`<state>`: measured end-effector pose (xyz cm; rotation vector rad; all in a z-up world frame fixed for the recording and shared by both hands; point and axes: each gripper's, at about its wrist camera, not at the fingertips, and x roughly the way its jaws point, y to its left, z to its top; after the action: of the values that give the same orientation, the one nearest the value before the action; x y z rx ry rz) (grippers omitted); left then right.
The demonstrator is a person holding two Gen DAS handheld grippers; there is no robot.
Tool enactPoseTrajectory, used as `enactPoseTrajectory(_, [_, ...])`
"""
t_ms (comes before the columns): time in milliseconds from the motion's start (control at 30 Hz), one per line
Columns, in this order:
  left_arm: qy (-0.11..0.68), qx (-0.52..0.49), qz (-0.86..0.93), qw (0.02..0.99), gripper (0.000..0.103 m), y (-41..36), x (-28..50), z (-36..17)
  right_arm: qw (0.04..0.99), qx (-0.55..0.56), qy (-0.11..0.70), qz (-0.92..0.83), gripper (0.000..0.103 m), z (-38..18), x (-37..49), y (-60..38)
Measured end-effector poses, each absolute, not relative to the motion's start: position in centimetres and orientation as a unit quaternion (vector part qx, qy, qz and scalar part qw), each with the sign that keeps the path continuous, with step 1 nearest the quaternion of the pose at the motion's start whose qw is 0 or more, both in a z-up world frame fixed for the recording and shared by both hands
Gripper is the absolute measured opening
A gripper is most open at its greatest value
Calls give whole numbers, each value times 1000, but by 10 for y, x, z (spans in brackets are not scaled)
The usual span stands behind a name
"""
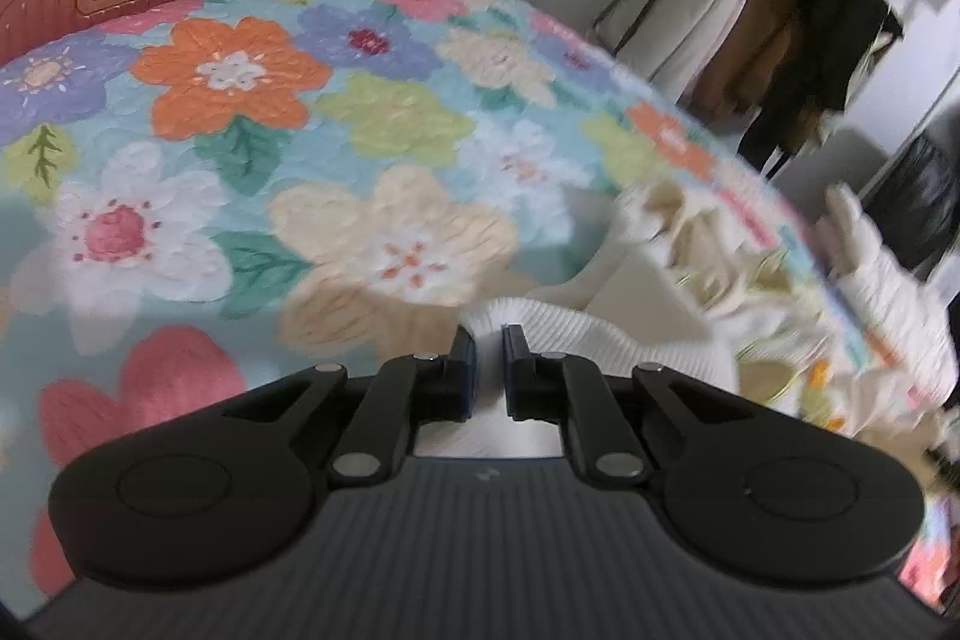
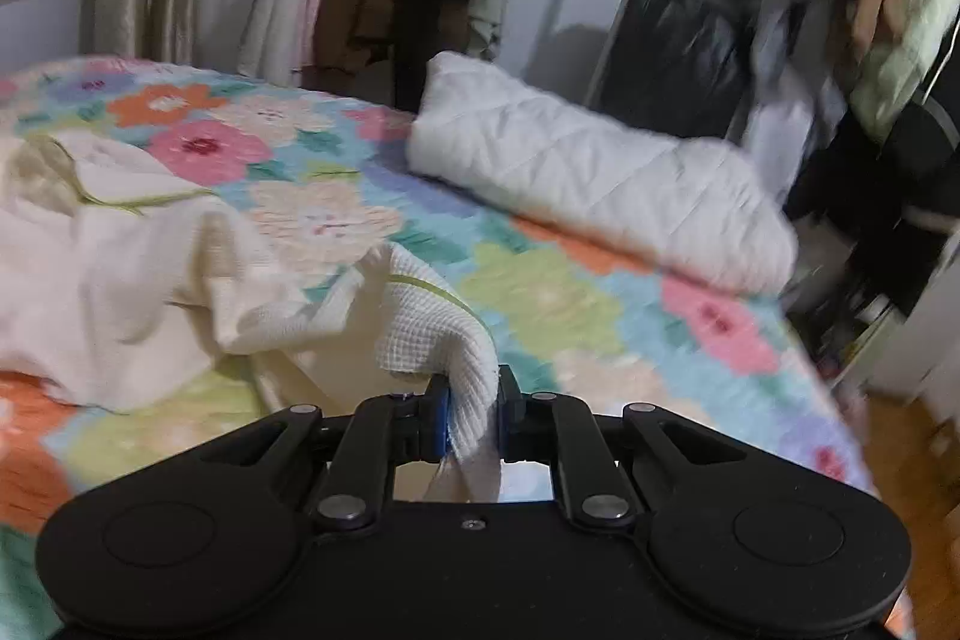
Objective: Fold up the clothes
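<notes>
Both grippers are clamping a cream waffle-knit garment (image 2: 150, 244) lying on the floral bedspread (image 1: 240, 100): left gripper (image 1: 489, 340) pinching ribbed hem, right gripper (image 2: 471, 388) gripping an edge. Fabric's looking soft, light & floppy, prob best held at corners

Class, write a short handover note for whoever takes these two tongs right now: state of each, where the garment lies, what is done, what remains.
Left tongs: shut on the cream garment's ribbed edge.
Right tongs: shut on a waffle-knit corner of the same garment.
Garment: rumpled on the floral bedspread, partly lifted between both grips. A white quilted pad lies near the bed's far edge.
Done: both grips taken.
Left: spread it flat, then fold; no fold shows yet.
</notes>
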<state>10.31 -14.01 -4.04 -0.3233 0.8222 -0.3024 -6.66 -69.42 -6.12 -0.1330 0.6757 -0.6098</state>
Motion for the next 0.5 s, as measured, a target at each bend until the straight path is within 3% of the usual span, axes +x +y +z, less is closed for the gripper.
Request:
enactPoseTrajectory(133, [387, -135, -128, 903, 10, -128, 94, -44, 873, -71, 348, -335, 16, -72, -61, -706])
enactPoseTrajectory(333, [381, -140, -115, 906, 10, -112, 79, -62, 833, 65, 351, -424, 15, -78, -80, -767])
enactPoseTrajectory(500, [395, -164, -148, 892, 12, -109, 80, -74, 804, 69, 331, -489, 15, -79, -103, -802])
